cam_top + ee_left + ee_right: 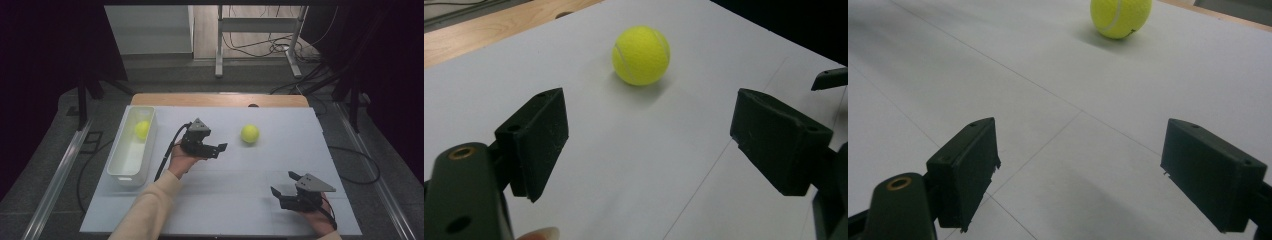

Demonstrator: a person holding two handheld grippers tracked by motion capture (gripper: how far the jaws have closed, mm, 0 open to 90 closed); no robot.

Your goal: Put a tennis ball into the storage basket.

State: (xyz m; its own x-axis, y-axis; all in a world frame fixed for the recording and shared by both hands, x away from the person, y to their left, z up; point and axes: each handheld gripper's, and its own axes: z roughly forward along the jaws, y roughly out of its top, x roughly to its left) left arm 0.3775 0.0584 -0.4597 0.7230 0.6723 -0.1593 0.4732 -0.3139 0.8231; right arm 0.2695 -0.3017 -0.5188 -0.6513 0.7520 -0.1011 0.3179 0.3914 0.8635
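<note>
Left gripper view looks along the left gripper (649,145), whose two black jaws stand wide apart with nothing between them but bare white board. Straight ahead of the gap, a little toward its left jaw, sits a tennis ball (641,55), apart from both pads and resting on the white board (634,170). That is the relation the next move likely turns on: the ball lies dead ahead along the gripper's pointing line, so a plain forward reach should bring it between the jaws. Being round, it has no long axis to line up with.

In the high view the left gripper (219,149) is held above the middle of the board, pointing toward the right edge, and the loose ball (249,133) lies just beyond its tips, toward the far right. The right gripper (284,183) rests near the board's near right corner, its jaws also open and empty, pointing away toward the far left. It stands well apart from the ball, so the left hand is clearly the nearer one.

Counting: two tennis balls in all. One is loose on the board; a second ball (142,129) lies in the far end of the single white bin (116,160), which stands along the board's left edge. Two grippers, one bin.
</note>
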